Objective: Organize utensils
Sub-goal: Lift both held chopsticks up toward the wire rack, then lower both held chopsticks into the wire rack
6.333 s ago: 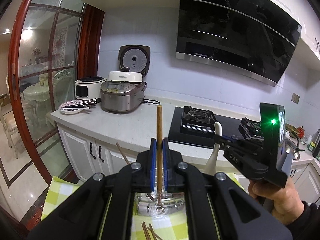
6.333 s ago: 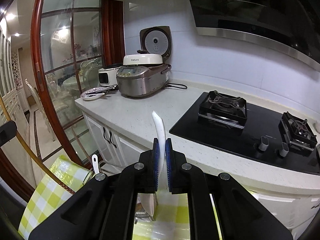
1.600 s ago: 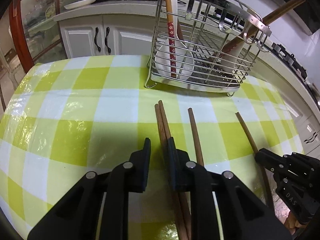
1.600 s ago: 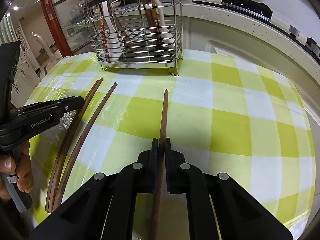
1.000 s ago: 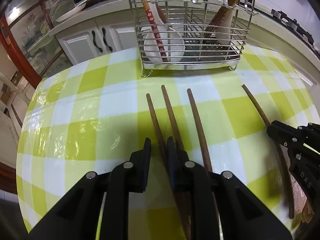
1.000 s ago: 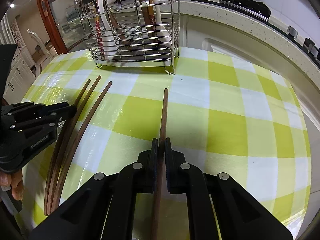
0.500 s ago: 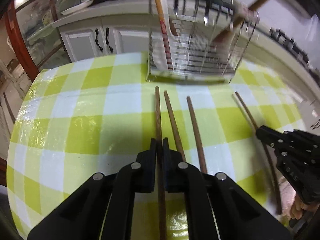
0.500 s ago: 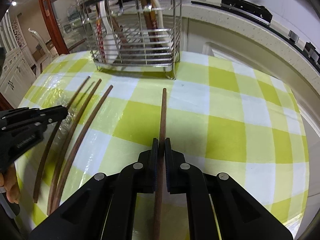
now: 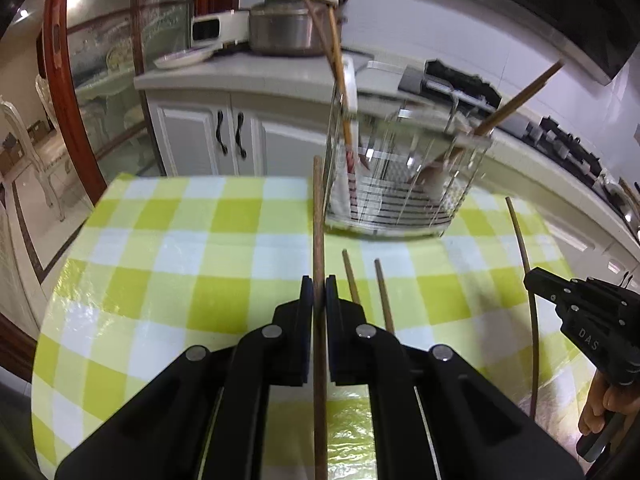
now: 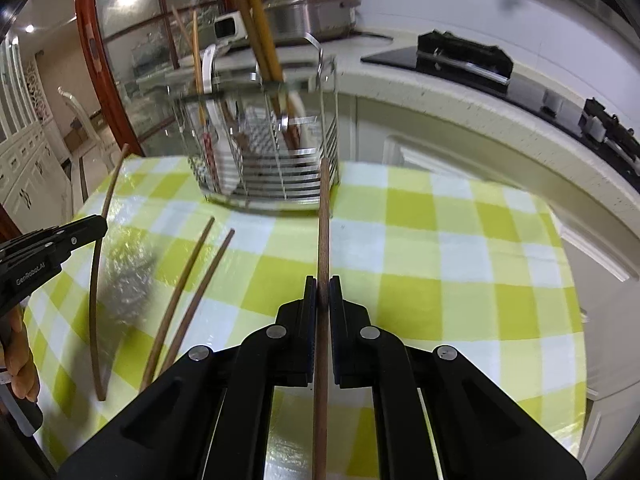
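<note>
My left gripper (image 9: 319,283) is shut on a brown wooden chopstick (image 9: 318,224) and holds it above the table, pointing at the wire utensil rack (image 9: 404,184). My right gripper (image 10: 322,285) is shut on another brown chopstick (image 10: 324,216), also lifted and aimed at the rack (image 10: 272,148). Two more chopsticks (image 9: 366,292) lie on the checked cloth between the grippers; they also show in the right wrist view (image 10: 188,296). The rack holds white spoons and several chopsticks. The right gripper appears at the right edge of the left wrist view (image 9: 532,276).
The round table has a yellow-green checked cloth (image 9: 180,264). Behind it runs a white counter (image 9: 248,76) with a rice cooker (image 9: 292,28) and a black gas hob (image 10: 460,60). White cabinet doors (image 9: 200,140) stand under the counter. A glass partition is at the left.
Both grippers have lifted and tilted up with their chopsticks, so the rack and counter now fill more of each view. The left gripper closed on its chopstick within the last second.
</note>
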### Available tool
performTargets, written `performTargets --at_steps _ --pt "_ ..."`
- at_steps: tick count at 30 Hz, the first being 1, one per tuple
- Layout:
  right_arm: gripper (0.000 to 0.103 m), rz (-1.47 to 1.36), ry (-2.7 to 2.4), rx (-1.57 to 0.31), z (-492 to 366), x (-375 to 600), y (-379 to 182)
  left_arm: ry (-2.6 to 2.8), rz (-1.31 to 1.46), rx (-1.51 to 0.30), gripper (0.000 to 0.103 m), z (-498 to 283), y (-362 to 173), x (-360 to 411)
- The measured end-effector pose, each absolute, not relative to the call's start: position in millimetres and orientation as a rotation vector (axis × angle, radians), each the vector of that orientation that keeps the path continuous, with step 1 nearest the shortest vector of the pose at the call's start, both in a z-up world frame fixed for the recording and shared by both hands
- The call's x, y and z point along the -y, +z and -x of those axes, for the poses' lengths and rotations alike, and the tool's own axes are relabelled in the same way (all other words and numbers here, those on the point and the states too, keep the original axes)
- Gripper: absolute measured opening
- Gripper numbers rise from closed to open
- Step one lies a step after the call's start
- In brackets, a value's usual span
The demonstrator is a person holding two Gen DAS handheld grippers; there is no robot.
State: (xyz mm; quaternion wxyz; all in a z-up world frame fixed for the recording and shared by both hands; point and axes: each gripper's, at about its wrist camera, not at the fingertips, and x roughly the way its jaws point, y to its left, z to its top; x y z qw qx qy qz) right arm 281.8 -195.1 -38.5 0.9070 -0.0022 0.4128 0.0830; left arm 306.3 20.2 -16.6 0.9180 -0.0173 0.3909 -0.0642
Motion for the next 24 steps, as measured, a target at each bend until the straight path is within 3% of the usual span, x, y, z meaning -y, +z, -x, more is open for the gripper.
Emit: performTargets --at_steps 10,24 --pt "0.007 -0.002 0.161 -0.76 -259.5 202.0 4.0 -0.134 0.021 -0.666 0.006 -274.7 30.8 -21.3" --pt "0.006 -0.004 0.156 -0.696 -243.5 208.1 30.2 -0.137 0.034 -0.618 0.006 -258.6 49.2 -23.7"
